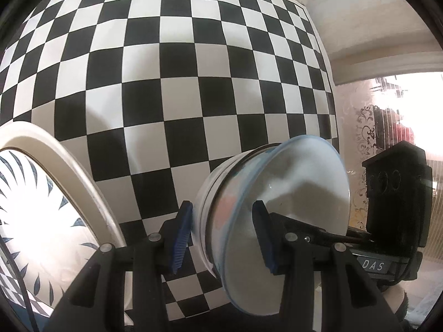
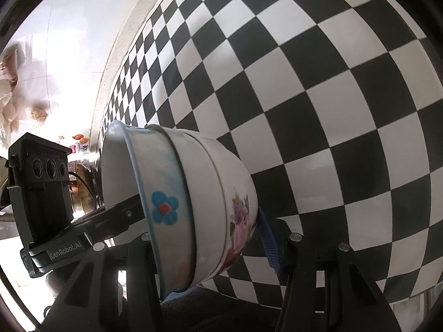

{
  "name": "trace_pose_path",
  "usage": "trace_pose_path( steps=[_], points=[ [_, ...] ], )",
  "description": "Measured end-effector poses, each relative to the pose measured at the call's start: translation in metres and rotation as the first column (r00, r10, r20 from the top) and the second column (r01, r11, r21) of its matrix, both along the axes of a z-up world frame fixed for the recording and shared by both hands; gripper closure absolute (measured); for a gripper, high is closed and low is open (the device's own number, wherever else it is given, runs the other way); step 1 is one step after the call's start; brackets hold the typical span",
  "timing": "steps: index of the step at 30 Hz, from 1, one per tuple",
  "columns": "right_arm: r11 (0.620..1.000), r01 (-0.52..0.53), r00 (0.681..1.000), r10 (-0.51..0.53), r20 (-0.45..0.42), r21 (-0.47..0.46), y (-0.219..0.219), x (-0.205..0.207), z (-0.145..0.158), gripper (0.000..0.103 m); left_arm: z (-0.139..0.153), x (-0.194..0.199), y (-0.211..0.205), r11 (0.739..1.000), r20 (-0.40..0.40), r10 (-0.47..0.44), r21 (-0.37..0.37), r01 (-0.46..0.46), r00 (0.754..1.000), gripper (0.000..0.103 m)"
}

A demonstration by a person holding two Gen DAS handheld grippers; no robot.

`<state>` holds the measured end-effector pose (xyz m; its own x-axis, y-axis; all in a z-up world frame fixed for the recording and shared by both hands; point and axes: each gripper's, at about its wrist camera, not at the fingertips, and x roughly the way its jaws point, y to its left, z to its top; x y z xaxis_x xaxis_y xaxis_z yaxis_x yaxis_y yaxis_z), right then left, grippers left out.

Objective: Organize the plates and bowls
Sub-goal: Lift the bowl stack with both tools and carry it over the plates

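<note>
Two nested bowls are held between both grippers above a checkered table. The blue-rimmed bowl (image 1: pixel 279 204) (image 2: pixel 166 210) sits inside a white flowered bowl (image 2: pixel 235 210). My left gripper (image 1: pixel 221 238) is shut on the stack's rim, one pad outside, one inside. My right gripper (image 2: pixel 205 238) is shut on the stack's wall from the other side; its left finger is hidden inside the bowl. A large plate (image 1: pixel 41 213) with a blue leaf pattern and cream rim lies at the left.
The black-and-white checkered tablecloth (image 1: pixel 193 83) (image 2: pixel 318 110) fills both views. The table edge and a bright room lie to the right in the left wrist view. Each view shows the other gripper's body (image 1: pixel 396 202) (image 2: pixel 41 191).
</note>
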<state>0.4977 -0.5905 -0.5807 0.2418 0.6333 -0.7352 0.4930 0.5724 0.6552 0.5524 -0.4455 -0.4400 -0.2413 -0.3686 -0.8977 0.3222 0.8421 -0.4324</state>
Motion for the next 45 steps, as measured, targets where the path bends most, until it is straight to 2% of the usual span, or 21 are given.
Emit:
trace_pose_path(
  steps=[12, 24, 31, 45],
  points=[
    [0.998, -0.057, 0.997, 0.058, 0.052, -0.019, 0.031, 0.03, 0.036, 0.049, 0.031, 0.017, 0.039, 0.999, 0.035, 0.037, -0.018, -0.036, 0.999, 0.063],
    [0.991, -0.129, 0.986, 0.13, 0.101, -0.019, 0.089, 0.061, 0.063, 0.049, 0.06, 0.029, 0.11, 0.995, 0.076, 0.102, -0.027, -0.1, 0.992, 0.063],
    [0.984, -0.18, 0.978, 0.18, 0.11, -0.011, 0.129, 0.072, 0.064, 0.049, 0.066, 0.029, 0.152, 0.987, 0.087, 0.159, -0.016, -0.158, 0.983, 0.063],
    [0.965, -0.261, 0.962, 0.26, 0.083, 0.001, 0.185, 0.095, 0.046, 0.049, 0.052, 0.038, 0.197, 0.974, 0.083, 0.223, 0.019, -0.226, 0.971, 0.063]
  ],
)
